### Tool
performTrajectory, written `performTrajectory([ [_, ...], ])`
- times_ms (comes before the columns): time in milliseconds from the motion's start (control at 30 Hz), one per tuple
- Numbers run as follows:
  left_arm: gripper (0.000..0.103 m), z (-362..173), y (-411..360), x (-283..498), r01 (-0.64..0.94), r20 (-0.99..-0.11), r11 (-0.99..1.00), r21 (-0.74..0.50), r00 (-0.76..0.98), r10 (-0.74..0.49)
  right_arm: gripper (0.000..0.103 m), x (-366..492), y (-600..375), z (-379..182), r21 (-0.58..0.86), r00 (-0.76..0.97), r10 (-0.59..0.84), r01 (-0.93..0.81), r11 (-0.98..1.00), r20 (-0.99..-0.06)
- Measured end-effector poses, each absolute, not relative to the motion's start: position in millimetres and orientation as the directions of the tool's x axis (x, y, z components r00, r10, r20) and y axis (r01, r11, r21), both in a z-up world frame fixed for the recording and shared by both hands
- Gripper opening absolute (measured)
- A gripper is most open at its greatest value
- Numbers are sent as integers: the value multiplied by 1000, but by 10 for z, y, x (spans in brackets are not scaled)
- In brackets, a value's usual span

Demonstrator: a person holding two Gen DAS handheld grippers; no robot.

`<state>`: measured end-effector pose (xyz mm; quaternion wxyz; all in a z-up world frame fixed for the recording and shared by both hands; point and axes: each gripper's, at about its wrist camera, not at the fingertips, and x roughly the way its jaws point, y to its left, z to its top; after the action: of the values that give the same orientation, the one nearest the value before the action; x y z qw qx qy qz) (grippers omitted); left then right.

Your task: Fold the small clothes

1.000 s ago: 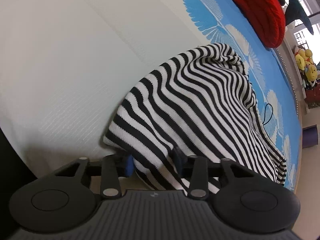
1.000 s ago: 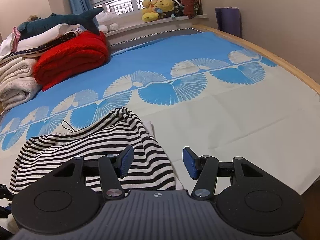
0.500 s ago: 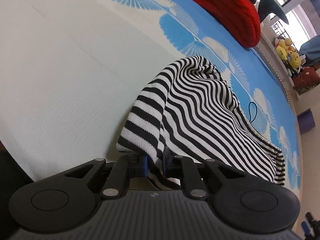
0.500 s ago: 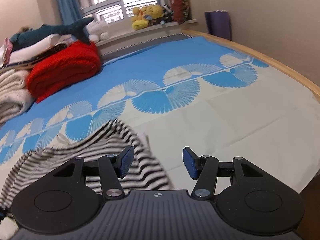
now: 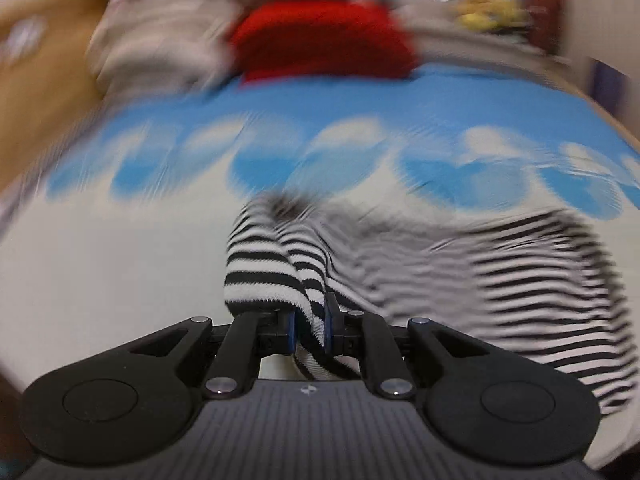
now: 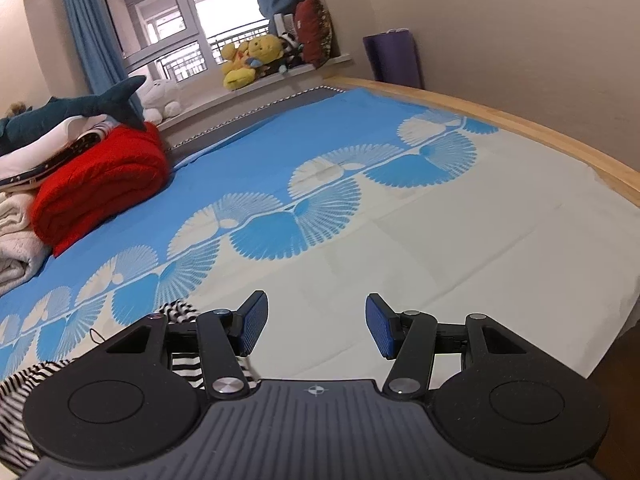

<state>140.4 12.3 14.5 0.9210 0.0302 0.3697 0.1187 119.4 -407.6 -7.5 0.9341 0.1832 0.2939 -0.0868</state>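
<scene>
Left gripper [image 5: 308, 326] pinches the striped garment's [image 5: 460, 280] edge, likely to fold it; right gripper [image 6: 316, 324] hovers open over the bed [image 6: 460, 240].

Ribbed knit striped top [image 5: 276, 268], matt

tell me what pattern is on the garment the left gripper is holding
Black and white horizontal stripes on the garment, clearest in the left wrist view.

Blue-and-white fan-patterned bedsheet [image 6: 400, 216] on a wood-edged bed [image 6: 520, 124] — beige wall [image 6: 520, 20], bright window [image 6: 224, 4] with blue curtains [image 6: 84, 32].
</scene>
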Motion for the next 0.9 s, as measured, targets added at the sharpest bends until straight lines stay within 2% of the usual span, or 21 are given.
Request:
performTrajectory([
  [100, 13, 346, -759, 1396, -7, -592, 972, 235, 792, 149, 56, 1181, -4193, -77, 300, 811, -59, 281, 912, -581],
  [233, 12, 221, -1951, 1146, 280, -531, 903, 326, 845, -70, 56, 1125, -4367, -69, 300, 818, -68, 285, 910, -571],
  [267, 13, 119, -2182, 1084, 345, -540, 879, 330, 833, -123, 56, 1111, -4415, -70, 298, 819, -71, 286, 911, -570],
  [333, 19, -155, -2590, 1045, 494, -629, 819, 291, 744, -226, 56, 1087, -4520, -76, 296, 819, -77, 291, 910, -568],
  [400, 21, -410, -2790, 1096, 614, -747, 771, 166, 589, -308, 56, 1072, -4629, -95, 308, 817, -70, 293, 905, -572],
  [467, 21, -439, -2743, 1100, 636, -762, 769, 67, 530, -372, 56, 1078, -4719, -137, 338, 810, -36, 284, 897, -585],
  [533, 40, -322, -2511, 1094, 627, -735, 778, -24, 517, -439, 56, 1099, -4760, -171, 366, 803, 3, 268, 891, -596],
  [567, 43, -245, -2333, 1095, 610, -713, 790, -61, 527, -463, 56, 1123, -4747, -190, 376, 797, 33, 247, 893, -603],
  [667, 43, -101, -1782, 1159, 524, -688, 843, -117, 569, -450, 56, 1258, -4610, -267, 389, 764, 136, 159, 908, -631],
  [800, 43, -93, -1112, 1335, 379, -710, 914, -146, 603, -363, 56, 1524, -4290, -445, 412, 662, 286, 38, 910, -693],
  [900, 43, -139, -842, 1416, 318, -731, 937, -147, 604, -319, 56, 1708, -4064, -599, 431, 571, 348, 10, 903, -743],
])
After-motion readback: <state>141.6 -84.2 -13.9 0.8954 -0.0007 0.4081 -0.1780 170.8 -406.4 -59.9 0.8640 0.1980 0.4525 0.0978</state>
